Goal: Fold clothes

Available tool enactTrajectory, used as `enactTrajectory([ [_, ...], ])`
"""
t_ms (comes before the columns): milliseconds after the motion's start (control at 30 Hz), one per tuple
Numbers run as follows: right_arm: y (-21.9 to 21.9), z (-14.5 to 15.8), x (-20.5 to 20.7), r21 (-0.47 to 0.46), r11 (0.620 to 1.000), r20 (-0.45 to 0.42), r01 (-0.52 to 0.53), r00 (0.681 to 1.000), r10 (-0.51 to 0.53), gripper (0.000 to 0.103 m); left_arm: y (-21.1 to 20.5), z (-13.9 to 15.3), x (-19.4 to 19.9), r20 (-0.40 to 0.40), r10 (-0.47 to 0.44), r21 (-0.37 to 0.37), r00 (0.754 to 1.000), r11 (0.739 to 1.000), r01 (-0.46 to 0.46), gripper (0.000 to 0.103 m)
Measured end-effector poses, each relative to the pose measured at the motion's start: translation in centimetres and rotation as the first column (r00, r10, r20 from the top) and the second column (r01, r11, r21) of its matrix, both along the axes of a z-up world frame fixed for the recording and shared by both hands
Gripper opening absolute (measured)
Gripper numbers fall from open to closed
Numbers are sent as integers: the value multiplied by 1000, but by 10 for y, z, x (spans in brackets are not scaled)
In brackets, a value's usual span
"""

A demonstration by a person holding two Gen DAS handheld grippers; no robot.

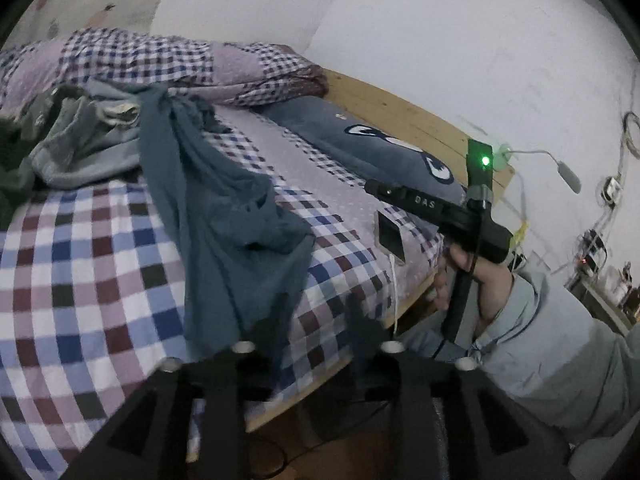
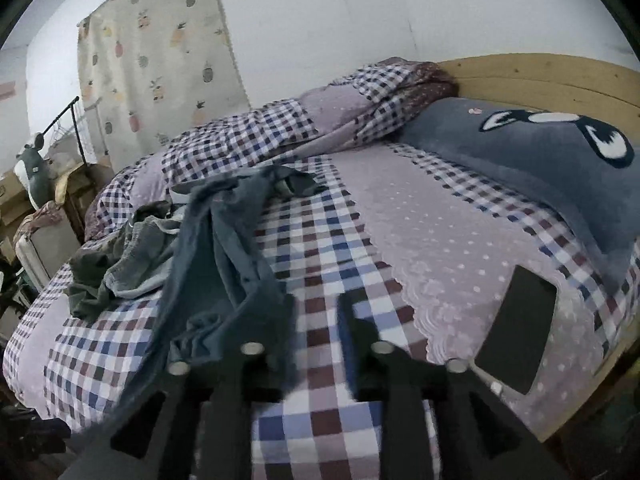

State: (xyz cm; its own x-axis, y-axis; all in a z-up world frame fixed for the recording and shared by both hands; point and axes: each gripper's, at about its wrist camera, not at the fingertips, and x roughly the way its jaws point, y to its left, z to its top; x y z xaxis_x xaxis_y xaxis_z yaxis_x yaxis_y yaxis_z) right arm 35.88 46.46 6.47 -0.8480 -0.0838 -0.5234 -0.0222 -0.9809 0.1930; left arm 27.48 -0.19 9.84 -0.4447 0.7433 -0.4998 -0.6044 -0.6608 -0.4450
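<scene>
i find both tongs, left gripper (image 1: 308, 320) and right gripper (image 2: 316, 320), parted and empty. the teal garment (image 1: 224, 200) looks light, limp; i judge its near hem the best hold.

A slate-blue crumpled garment (image 1: 224, 216) lies on a bedsheet checked in white, blue, maroon and lilac (image 1: 80, 272). A grey-blue plush pillow (image 2: 532, 168) bears a black-and-white motif. The pale wooden headboard (image 2: 552, 80) is yellowish. A cream curtain (image 2: 160, 60) carries pineapple prints.
</scene>
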Motion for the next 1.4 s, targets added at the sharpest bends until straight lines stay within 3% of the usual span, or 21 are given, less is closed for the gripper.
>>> enactTrajectory([
  [167, -25, -10, -7, -33, 983, 21, -182, 983, 183, 46, -13, -8, 5, -7, 77, -30, 997, 997, -77, 68],
  [300, -62, -21, -13, 24, 949, 57, -313, 949, 311, 47, -17, -26, -8, 23, 134, -82, 991, 988, -131, 68],
  [433, -104, -39, -13, 207, 891, 112, -403, 915, 388, 47, -19, -42, -23, 57, 175, -98, 983, 981, -169, 68],
  [600, -134, -59, -18, 363, 815, 156, -451, 892, 424, 47, -15, -55, -42, 83, 193, -88, 978, 979, -186, 68],
  [733, -141, -71, -25, 405, 796, 180, -450, 893, 413, 44, 0, -62, -46, 99, 146, -95, 984, 986, -137, 63],
  [767, -142, -72, -27, 411, 796, 180, -445, 895, 407, 43, 5, -63, -46, 102, 127, -104, 987, 988, -117, 53],
  [800, -141, -71, -28, 414, 798, 178, -437, 899, 400, 30, 9, -65, -47, 107, 116, -115, 988, 988, -103, 46],
  [833, -139, -70, -29, 419, 805, 170, -420, 907, 385, 10, 13, -67, -47, 113, 108, -128, 988, 987, -93, 35],
  [867, -135, -68, -30, 417, 815, 159, -402, 915, 370, 6, 16, -69, -48, 118, 106, -144, 987, 986, -88, 29],
  [967, -114, -53, -30, 373, 864, 96, -338, 940, 327, 4, 20, -74, -50, 127, 117, -172, 985, 981, -95, 17],
  [1200, -24, -10, -21, 163, 983, -54, -79, 995, 89, 2, 19, -78, -52, 135, 152, -179, 979, 976, -127, 6],
  [1300, 21, -3, -18, 45, 998, -58, 44, 997, -41, 2, 17, -77, -54, 135, 166, -171, 977, 975, -143, 4],
  [1400, 63, 0, -8, -55, 986, -49, 157, 986, -160, 2, 14, -78, -58, 148, 181, -152, 972, 976, -159, 3],
])
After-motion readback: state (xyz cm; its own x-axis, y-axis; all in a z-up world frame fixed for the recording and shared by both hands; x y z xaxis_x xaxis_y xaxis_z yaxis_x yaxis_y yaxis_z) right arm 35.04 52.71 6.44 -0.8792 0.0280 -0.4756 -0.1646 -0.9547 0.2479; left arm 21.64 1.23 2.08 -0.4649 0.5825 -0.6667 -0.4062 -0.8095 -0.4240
